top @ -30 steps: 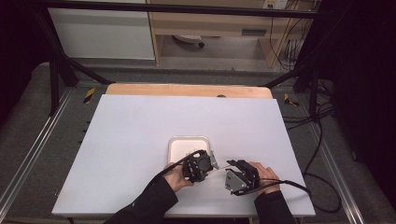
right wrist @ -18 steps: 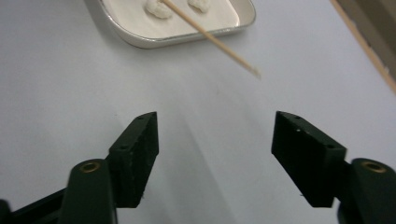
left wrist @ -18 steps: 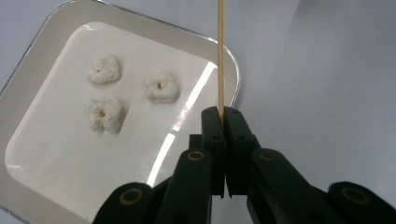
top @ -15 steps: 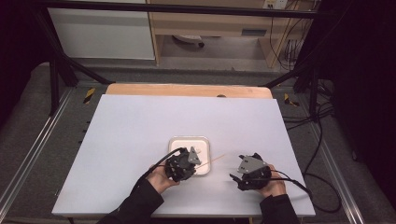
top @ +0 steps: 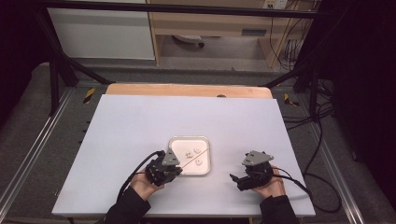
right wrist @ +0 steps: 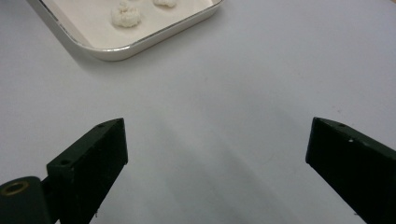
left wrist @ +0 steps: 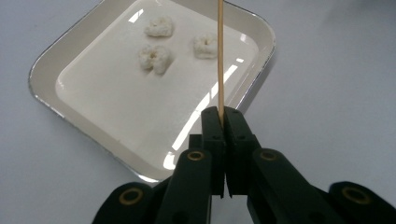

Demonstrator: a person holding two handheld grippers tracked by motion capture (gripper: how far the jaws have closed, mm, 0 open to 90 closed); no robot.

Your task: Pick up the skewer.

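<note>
Now your right gripper (top: pixel 236 178) has released the thin wooden skewer (left wrist: pixel 220 60), jaws having just opened empty; your left gripper (left wrist: pixel 225 116) alone clamps it, tip toward 12 o'clock over the white square tray (left wrist: pixel 51 70) of puffed pieces (left wrist: pixel 155 57).

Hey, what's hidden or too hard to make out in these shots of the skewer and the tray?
- Skewer tip: cut off by the top edge of the left gripper view.
- Tray: far part cut off in the right gripper view.
- White pieces: too small in the high view to identify.
- Skewer's rear end: hidden between the shut left gripper jaws.
</note>
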